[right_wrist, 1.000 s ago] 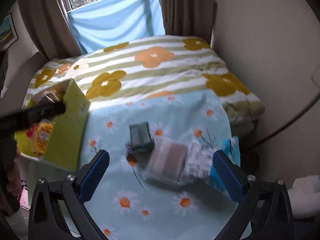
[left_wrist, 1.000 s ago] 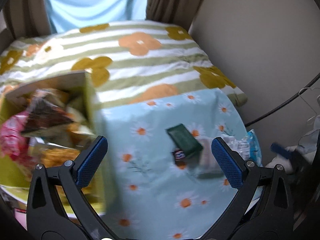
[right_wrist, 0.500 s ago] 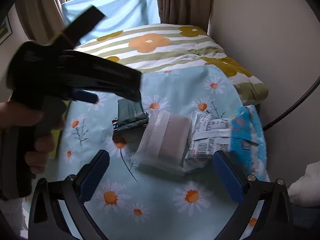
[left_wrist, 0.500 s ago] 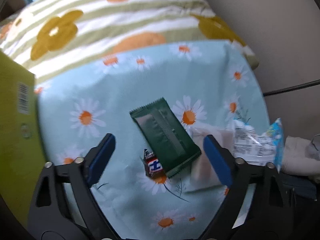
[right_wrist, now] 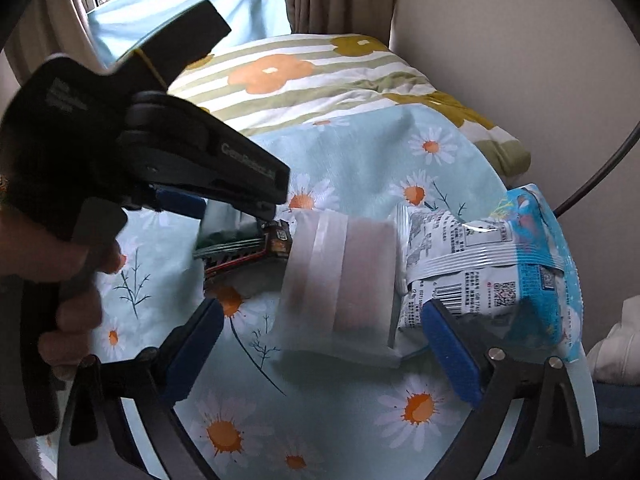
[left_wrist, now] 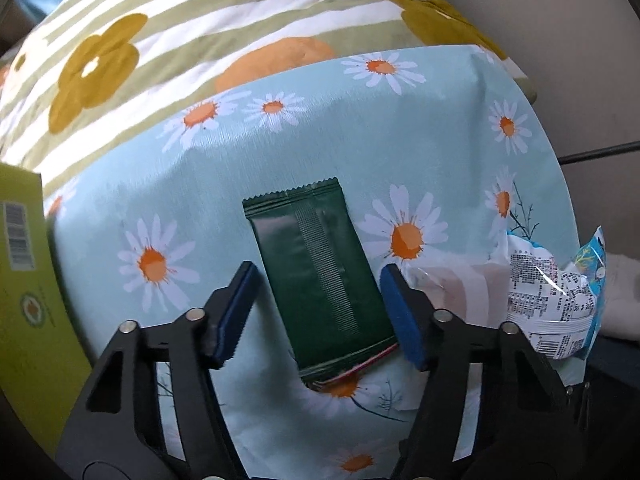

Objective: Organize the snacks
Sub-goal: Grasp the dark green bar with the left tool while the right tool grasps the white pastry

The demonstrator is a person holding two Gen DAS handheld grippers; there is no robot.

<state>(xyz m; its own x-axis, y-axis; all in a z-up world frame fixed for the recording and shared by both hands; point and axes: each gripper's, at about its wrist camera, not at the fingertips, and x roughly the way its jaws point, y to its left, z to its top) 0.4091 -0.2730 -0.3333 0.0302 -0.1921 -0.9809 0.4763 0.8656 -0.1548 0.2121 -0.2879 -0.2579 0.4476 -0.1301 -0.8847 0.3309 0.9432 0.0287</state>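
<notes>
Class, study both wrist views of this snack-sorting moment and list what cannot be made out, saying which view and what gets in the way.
- Small red-edged snack: left wrist view, mostly hidden under the dark green packet.
- Yellow-green box: left wrist view, cut off by the left edge; contents unseen.
- Dark green packet: right wrist view, largely covered by the left gripper.
- Print on the blue-and-white bag: too small to read.
- White translucent pouch: contents blurred.

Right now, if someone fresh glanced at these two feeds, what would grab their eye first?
Probably the dark green snack packet, lying flat on the daisy-print cloth with the left gripper open and straddling it, one blue pad on each side. In the right wrist view, the pale translucent packet sits between the open right gripper fingers, with a blue and white snack bag at its right.
</notes>
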